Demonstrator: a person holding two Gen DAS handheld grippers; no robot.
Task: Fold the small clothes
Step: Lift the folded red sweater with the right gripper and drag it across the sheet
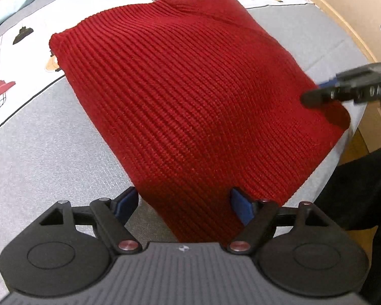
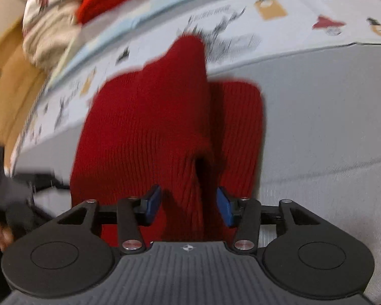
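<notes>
While both grippers hover: left gripper (image 1: 184, 204), jaws wide, straddling near corner of red knit garment (image 1: 190, 96), unheld; right gripper (image 2: 188, 207), partly open, raised fold between pads, not pinched; garment on grey bed (image 1: 50, 139), soft, limp, light; take corners; printed sheet (image 1: 17, 58) beyond

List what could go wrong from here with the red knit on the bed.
1. The left tool stands wide open over the near corner of the red knit garment; closing now may catch one layer only, so the fold drags unevenly.
2. In the right wrist view a raised ridge of knit lies between the pads of the right tool, which do not press it; lifting now could let it slip.
3. The garment reaches the bed edge and could slide off.
</notes>
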